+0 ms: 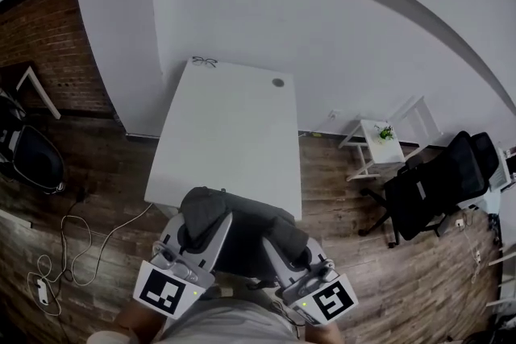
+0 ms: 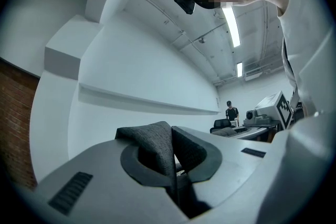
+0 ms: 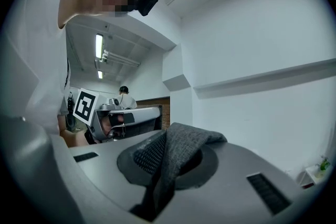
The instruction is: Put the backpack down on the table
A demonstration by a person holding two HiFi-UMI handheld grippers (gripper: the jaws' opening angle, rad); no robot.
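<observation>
The left gripper (image 1: pixel 196 234) has its jaws closed tight on a fold of the grey left strap (image 2: pixel 153 143). The fabric fills the gap between them in the left gripper view. The backpack (image 1: pixel 242 242) hangs between the two grippers at the near edge of the table (image 1: pixel 226 133). It appears to be carried clear of the top rather than resting on it. The right gripper (image 1: pixel 288 244) is likewise clamped on the right strap (image 3: pixel 177 150), with no gap visible beside the fabric. Judged from this, the step in hand is the carry toward the table, and the set-down is not yet done. The next move calls for both grippers to travel together toward the far side, level with each other, until the backpack is over the bare near half of the top. They should then lower it until the top takes its weight, and only after that part the jaws. Keep the load short of the glasses (image 1: pixel 204 61) at the far edge.
</observation>
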